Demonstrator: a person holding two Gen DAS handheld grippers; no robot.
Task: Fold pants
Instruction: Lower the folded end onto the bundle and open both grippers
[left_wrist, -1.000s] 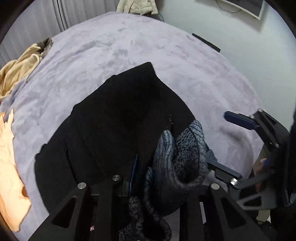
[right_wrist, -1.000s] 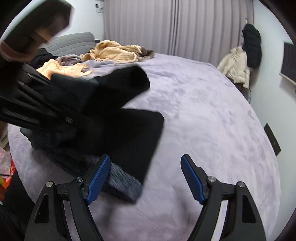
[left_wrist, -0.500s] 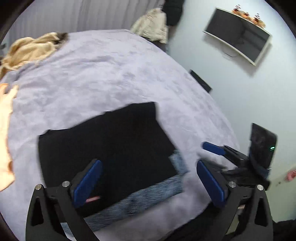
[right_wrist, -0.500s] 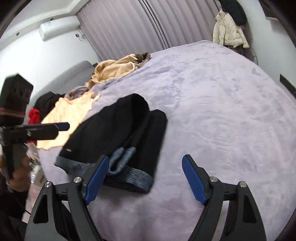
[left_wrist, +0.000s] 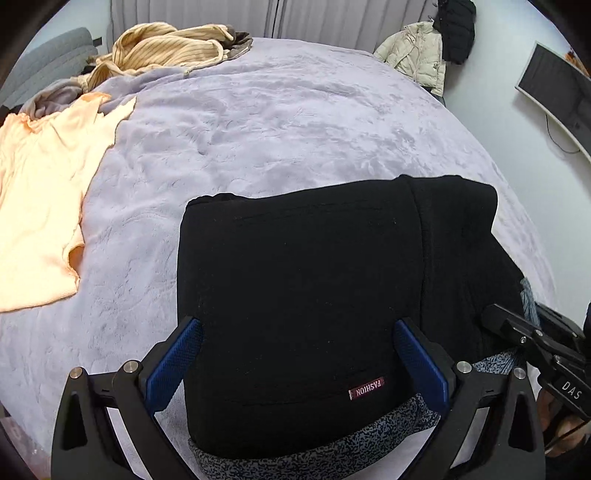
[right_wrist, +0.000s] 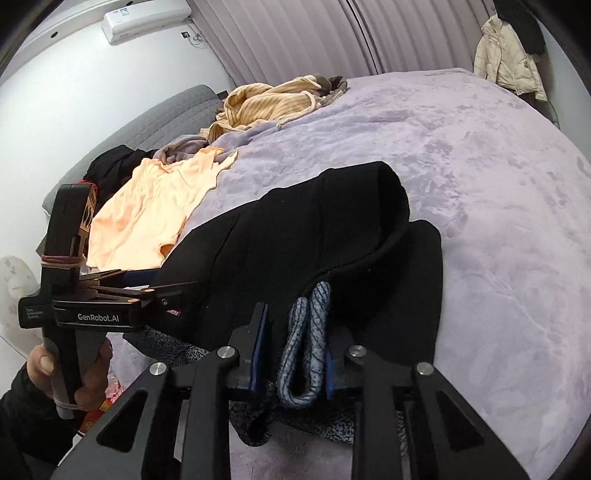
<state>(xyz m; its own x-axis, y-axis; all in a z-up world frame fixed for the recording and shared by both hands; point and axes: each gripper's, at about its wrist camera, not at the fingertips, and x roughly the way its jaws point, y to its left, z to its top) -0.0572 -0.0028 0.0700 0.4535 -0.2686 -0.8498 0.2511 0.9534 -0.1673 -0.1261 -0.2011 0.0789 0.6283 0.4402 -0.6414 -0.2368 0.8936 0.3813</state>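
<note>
Right wrist view: right gripper (right_wrist: 291, 363) closing, grey waistband fold (right_wrist: 308, 343) between its pads. Left gripper (left_wrist: 297, 363) released wide, hovering over black pants (left_wrist: 295, 288) lying folded on the bed (left_wrist: 258, 122). Probably soft, thick and limp, likely to sag; best pinched at the doubled waistband edge.

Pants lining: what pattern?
Speckled grey-and-black knit lining under plain black pants; clearest in left wrist view.

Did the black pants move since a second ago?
Yes. The black pants were draped over the left gripper; now they lie folded flat on the purple blanket, nearer the peach shirt.
</note>
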